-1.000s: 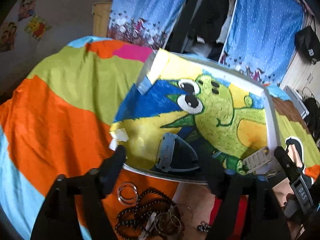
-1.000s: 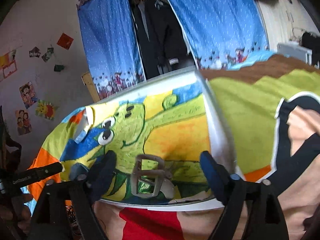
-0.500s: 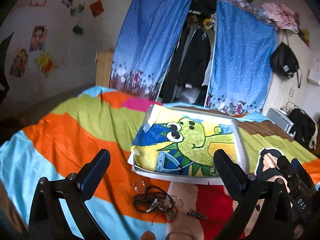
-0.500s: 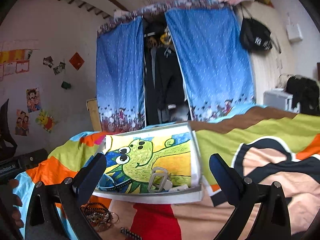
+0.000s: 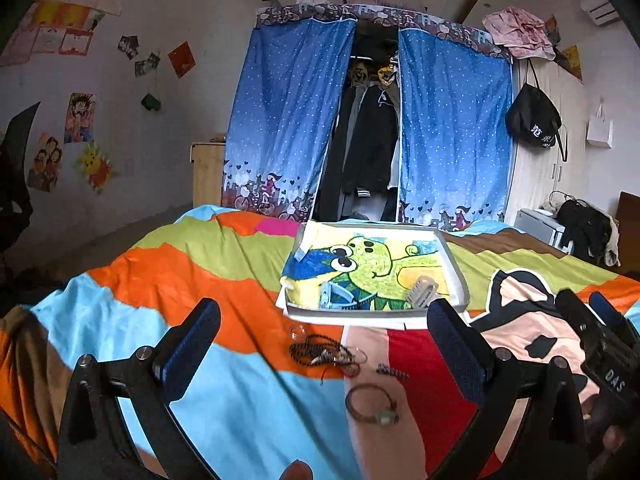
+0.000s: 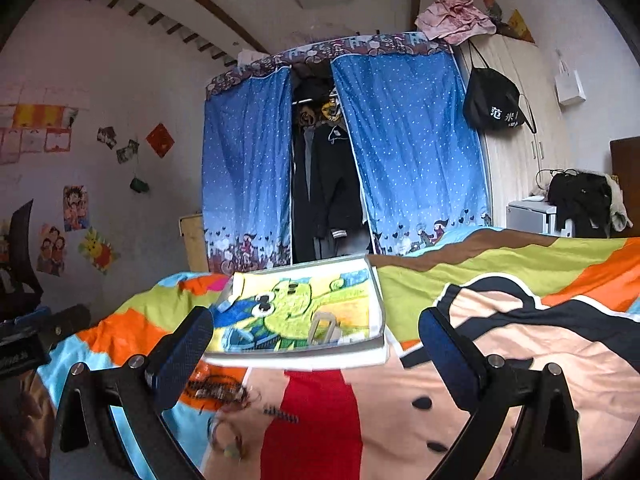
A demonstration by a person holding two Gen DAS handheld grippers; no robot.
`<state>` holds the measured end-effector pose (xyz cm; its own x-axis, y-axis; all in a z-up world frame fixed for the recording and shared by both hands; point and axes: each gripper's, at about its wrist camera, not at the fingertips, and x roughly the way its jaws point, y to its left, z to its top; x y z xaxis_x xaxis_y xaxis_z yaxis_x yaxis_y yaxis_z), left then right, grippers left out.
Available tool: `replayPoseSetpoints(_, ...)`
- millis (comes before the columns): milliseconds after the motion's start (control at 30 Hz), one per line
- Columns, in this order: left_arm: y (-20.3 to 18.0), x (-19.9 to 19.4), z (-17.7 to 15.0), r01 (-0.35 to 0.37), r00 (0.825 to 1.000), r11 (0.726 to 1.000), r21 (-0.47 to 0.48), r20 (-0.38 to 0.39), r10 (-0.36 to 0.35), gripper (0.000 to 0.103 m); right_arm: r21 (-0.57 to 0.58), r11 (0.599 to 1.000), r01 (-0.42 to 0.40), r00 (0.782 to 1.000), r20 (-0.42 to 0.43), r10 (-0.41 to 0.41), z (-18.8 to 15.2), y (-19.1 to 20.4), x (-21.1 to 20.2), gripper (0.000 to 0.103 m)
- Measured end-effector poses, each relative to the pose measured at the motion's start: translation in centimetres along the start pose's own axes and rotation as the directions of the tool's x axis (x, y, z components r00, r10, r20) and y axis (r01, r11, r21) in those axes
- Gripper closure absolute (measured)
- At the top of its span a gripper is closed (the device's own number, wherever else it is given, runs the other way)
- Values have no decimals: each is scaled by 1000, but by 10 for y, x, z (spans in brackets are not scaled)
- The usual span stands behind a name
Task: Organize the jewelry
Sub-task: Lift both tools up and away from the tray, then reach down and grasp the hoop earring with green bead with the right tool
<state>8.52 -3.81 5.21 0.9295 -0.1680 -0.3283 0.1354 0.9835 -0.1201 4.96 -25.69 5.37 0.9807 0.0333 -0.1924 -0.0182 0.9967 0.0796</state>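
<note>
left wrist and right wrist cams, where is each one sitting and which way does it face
Left wrist: rides the left gripper, above the bedspread, facing the tray, the bead tangle and the curtained wardrobe; both open fingers and the right gripper at the right edge show.
Right wrist: rides the right gripper, lower, facing the same tray; its open fingers show, and the left gripper at the left edge.
Shared: tray, beads, bedspread, blue curtains.
</note>
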Motion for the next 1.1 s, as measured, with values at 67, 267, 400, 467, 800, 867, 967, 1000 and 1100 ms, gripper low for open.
replayPoseSetpoints(67,2,-10,-6,0,1000,1000,-6,-1,0,2,-6,1000,-3,1000,-21,2,-5,4,-12,0)
replayPoseSetpoints(267,8,-34,-26,-17,999,1000,8,-44,17,2,-10,1000,-29,995,-96,28,-19,17,-33,0)
replayPoseSetpoints(400,16,-43,-45,-60,992,998,3,-112,60,2,-26,999,-35,991,-127,31,-27,26,-38,0)
replayPoseSetpoints(467,23,-47,-53,-82,988,996,-16,-135,80,2,-22,999,-48,987,-154,44,-30,29,-37,0)
replayPoseSetpoints(800,33,-50,-64,-149,975,988,-37,-174,140,2,-28,998,-61,967,-248,52,-44,37,-28,0)
replayPoseSetpoints(867,34,-46,-64,-157,971,987,-34,-188,148,2,-29,997,-68,962,-265,57,-47,37,-26,0)
replayPoseSetpoints(967,36,-41,-67,-172,964,985,-27,-212,162,2,-32,997,-76,954,-294,63,-50,39,-21,0)
replayPoseSetpoints(1000,36,-39,-68,-175,961,984,-23,-221,166,2,-33,996,-79,949,-308,65,-51,39,-18,0)
replayPoseSetpoints(1100,39,-33,-72,-184,952,983,-12,-251,175,2,-31,996,-86,933,-354,70,-55,40,-10,0)
